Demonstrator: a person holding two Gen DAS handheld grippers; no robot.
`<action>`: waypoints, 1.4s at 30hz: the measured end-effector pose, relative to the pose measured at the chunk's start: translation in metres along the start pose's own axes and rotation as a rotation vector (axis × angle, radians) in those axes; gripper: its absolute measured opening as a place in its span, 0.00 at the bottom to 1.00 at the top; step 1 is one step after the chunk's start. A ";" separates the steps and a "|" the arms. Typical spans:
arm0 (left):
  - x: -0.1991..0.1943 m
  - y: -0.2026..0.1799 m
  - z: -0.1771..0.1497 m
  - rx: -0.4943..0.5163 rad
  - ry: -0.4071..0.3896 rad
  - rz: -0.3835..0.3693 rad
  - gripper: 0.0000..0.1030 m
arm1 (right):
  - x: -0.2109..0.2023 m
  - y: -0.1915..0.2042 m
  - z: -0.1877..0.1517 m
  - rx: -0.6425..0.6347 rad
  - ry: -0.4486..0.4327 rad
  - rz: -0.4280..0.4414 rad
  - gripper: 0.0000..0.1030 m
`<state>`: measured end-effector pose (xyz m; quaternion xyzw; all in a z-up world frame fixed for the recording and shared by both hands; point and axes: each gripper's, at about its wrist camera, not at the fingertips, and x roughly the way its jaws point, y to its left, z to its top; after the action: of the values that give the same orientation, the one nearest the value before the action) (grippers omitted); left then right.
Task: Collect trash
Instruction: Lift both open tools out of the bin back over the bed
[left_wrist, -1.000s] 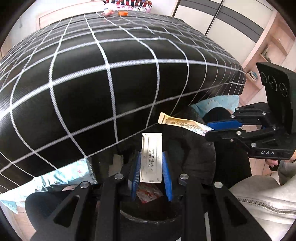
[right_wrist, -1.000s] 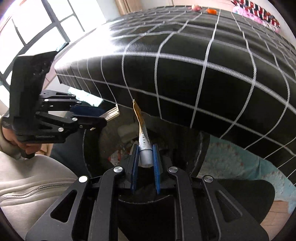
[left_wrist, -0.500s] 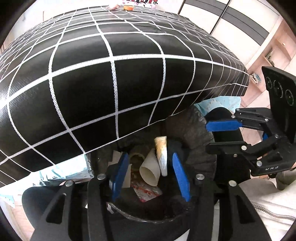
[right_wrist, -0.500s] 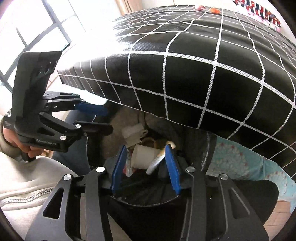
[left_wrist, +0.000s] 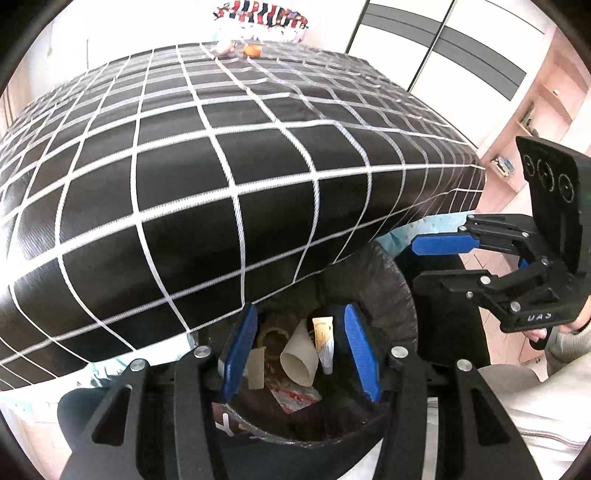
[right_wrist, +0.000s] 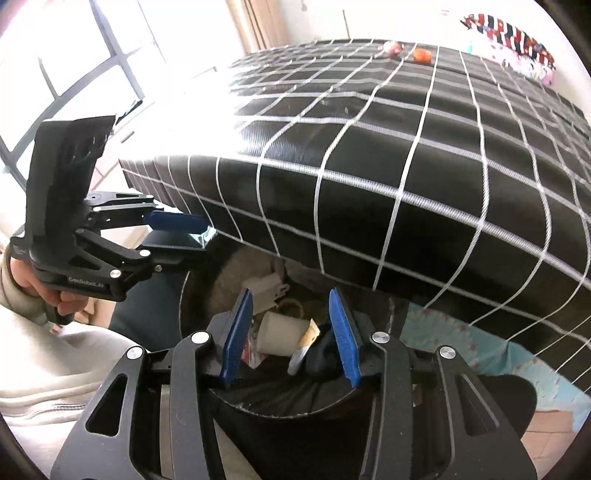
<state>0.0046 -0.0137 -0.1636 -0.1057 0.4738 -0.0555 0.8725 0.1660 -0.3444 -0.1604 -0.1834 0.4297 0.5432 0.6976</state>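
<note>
Left claw (left_wrist: 301, 352): lower centre of the left wrist view, pointed down into the black-lined trash bin (left_wrist: 391, 280), blue fingers (left_wrist: 240, 350) spread wide, released, nothing between them. Right claw (right_wrist: 291, 334): lower centre of the right wrist view, same downward tilt over the bin, also released and empty.

Each claw shows in the other's view at the frame edge, level and side-on, gripped by a hand (right_wrist: 48, 295) at its handle.

Trash lies inside the bin: paper cup (left_wrist: 299, 354) on its side, sachet (left_wrist: 324, 339) just beside it, touching, red-printed wrapper (left_wrist: 295, 397) below. Bin stands against the bed (left_wrist: 221, 184), black cover with white grid, filling the upper frame.
</note>
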 end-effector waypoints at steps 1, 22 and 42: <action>-0.003 0.000 0.001 0.003 -0.007 0.001 0.46 | -0.003 0.000 0.002 -0.002 -0.007 -0.002 0.42; -0.044 -0.014 0.043 0.097 -0.131 0.017 0.46 | -0.045 -0.001 0.041 -0.069 -0.127 -0.049 0.42; -0.062 0.001 0.117 0.157 -0.239 0.047 0.46 | -0.051 -0.024 0.105 -0.098 -0.219 -0.117 0.42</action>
<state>0.0690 0.0146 -0.0514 -0.0317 0.3630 -0.0590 0.9294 0.2276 -0.3077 -0.0654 -0.1815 0.3127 0.5386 0.7611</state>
